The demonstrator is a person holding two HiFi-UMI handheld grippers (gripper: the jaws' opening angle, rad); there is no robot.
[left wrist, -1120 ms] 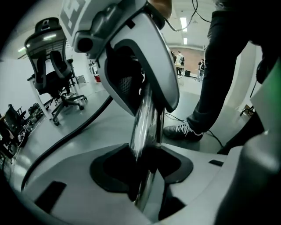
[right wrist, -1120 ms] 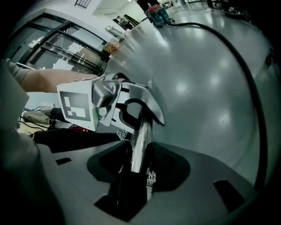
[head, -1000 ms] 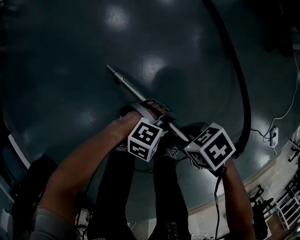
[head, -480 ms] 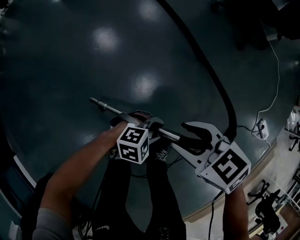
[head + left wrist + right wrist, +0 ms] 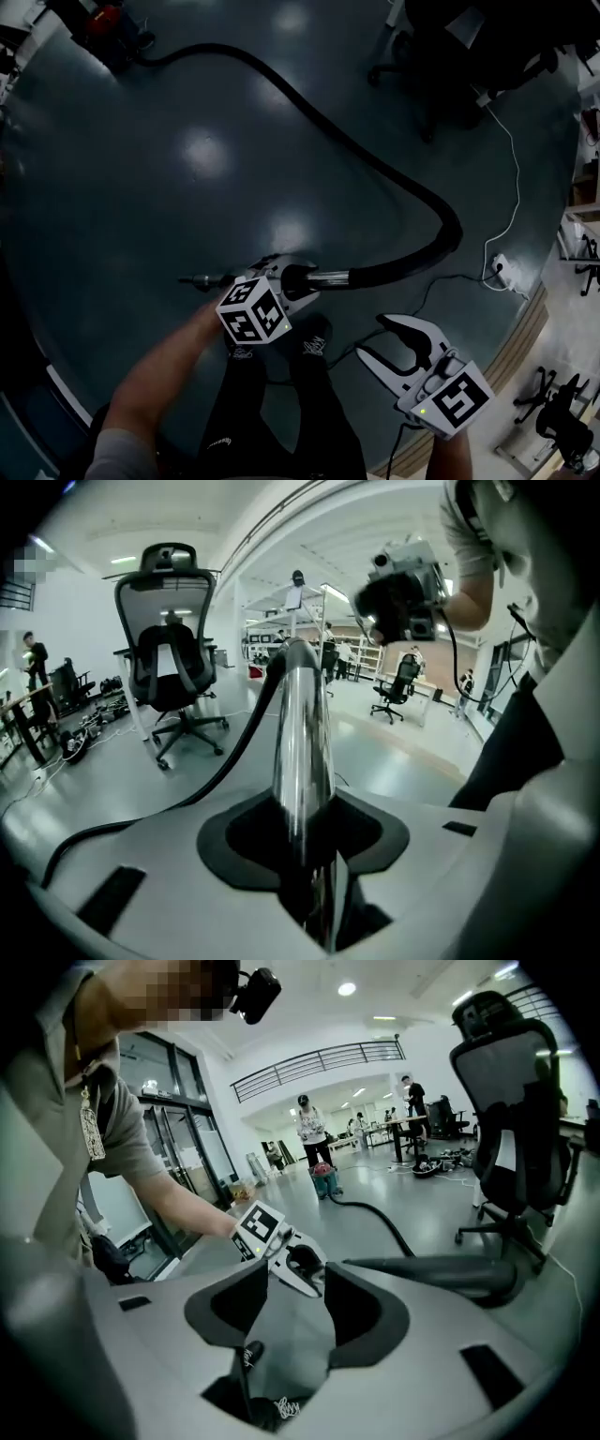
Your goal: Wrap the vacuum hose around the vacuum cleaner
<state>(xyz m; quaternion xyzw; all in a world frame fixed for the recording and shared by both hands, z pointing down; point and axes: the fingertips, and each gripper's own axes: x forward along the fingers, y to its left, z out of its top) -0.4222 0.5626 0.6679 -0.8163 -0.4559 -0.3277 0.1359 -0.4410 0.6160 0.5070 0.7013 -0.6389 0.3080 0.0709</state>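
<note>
The black vacuum hose (image 5: 375,164) runs across the dark floor from the vacuum cleaner (image 5: 105,21) at the far left, bends at the right and joins a chrome wand (image 5: 323,277). My left gripper (image 5: 286,281) is shut on that wand, which stands straight up between its jaws in the left gripper view (image 5: 302,752). My right gripper (image 5: 384,342) hangs lower right of the wand, open and holding nothing. From the right gripper view I see the left gripper (image 5: 281,1246), the hose (image 5: 380,1215) and the vacuum cleaner (image 5: 323,1181) beyond my open jaws.
Office chairs (image 5: 422,56) stand at the far right, one close by (image 5: 173,667). A power strip (image 5: 497,267) with a white cable (image 5: 514,159) lies right of the hose bend. A person (image 5: 309,1129) stands beside the vacuum cleaner. My shoes (image 5: 314,339) are under the grippers.
The right gripper has come off the wand and dropped to the lower right with its jaws apart. The head view has tilted up, so the hose and the vacuum cleaner show.
</note>
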